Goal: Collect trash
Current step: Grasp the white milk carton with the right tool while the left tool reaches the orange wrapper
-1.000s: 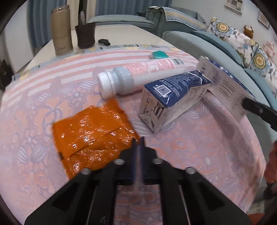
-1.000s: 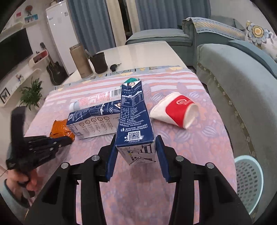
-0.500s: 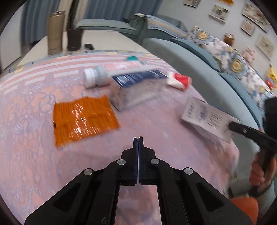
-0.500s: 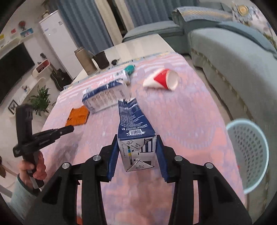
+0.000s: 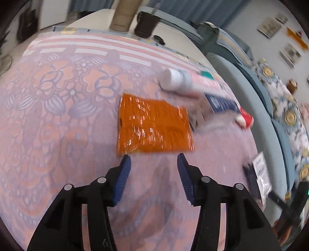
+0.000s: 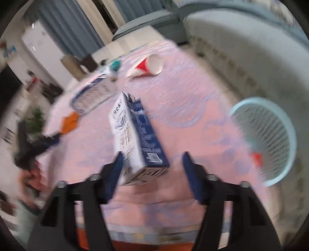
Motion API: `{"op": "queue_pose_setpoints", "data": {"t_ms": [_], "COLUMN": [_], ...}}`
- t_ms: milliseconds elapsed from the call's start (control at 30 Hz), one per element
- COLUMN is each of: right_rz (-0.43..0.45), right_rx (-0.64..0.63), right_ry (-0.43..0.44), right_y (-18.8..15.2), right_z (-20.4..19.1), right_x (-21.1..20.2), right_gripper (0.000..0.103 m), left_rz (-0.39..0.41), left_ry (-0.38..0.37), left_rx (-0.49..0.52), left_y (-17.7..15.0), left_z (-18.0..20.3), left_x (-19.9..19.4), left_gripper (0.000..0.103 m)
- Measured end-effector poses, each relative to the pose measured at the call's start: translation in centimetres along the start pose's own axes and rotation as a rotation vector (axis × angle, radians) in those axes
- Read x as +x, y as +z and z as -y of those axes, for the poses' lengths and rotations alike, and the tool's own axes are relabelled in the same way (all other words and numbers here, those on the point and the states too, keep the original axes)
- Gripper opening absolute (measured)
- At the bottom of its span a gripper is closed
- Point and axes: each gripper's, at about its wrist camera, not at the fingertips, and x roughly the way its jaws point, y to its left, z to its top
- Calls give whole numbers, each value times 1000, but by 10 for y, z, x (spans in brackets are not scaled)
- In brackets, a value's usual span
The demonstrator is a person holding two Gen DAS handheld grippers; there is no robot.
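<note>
My left gripper point(image 5: 153, 161) is open just short of a flat orange wrapper point(image 5: 153, 124) on the patterned cloth. Beyond the wrapper lie a white-capped bottle point(image 5: 176, 81), a blue carton point(image 5: 216, 105) and a red-and-white paper cup point(image 5: 244, 118). My right gripper point(image 6: 151, 160) is open. A blue-and-white milk carton point(image 6: 135, 135) sits tilted between its jaws, against the left finger point(image 6: 115, 173) and clear of the right one. A pale blue basket point(image 6: 270, 139) stands to the right, below the table edge. The frame is blurred.
A tan tumbler point(image 5: 123, 17) and a dark cup point(image 5: 144, 27) stand at the table's far end. A grey-blue sofa point(image 6: 241, 48) runs along the right side. The second carton point(image 6: 92, 94) and the paper cup point(image 6: 148, 66) lie farther up the table.
My left gripper has opened and swung to face the orange wrapper. My right gripper has opened; the milk carton has tilted, loose between the jaws, nearer the basket.
</note>
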Motion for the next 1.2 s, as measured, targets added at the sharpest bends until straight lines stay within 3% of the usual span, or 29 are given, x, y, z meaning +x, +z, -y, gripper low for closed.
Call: {"op": "queue_pose_setpoints", "data": {"t_ms": [67,167,300,400,533,633,700,833,867,1000,1033,1067,1100,1133,1167,1200], "right_rz": [22,26,-7,-31,-45,-48,-56,-73,-76,-87,-85,-85,-88,-89,-89,-89], "right_rx": [-41,-105,-100,-92,-107,-135,-156,-182,-186,-189,-192,-198,-201,-202,-203,-202], "right_ry": [-16,-9,15,29,55,63,69,68,69,79,76,75,72,70,67,62], "right_y": [1,8,18,22,23,25,26,28,28,28,27,26,25,24,23,23], "right_z": [0,-2,3,4,-4,-11,-16,-26,-27,-35,-36,-37,-38,-39,-39,-40], "right_x": [-4,-2,13,26,39,43,45,51,52,53,52,51,51,50,50,50], "right_gripper": [66,66,66,66,76,78,79,80,80,80,80,80,80,80,80,80], "left_rz": [6,-3,-26,-16,20,51,60,67,66,62,76,95,112,126,138,137], "left_ry": [30,73,115,179,251,333,331,324,322,252,227,209,203,194,186,180], "left_rx": [1,52,142,189,237,291,296,279,278,260,258,262,265,283,302,315], "left_y": [15,36,58,61,68,68,67,67,66,60,56,53,50,46,44,42], "left_z": [6,20,40,49,60,63,61,45,44,37,38,41,44,51,58,63], "left_x": [9,25,52,64,79,81,75,60,58,48,42,38,34,30,29,30], "left_gripper": [64,73,86,92,92,72,57,14,8,4,6,15,26,48,54,54]}}
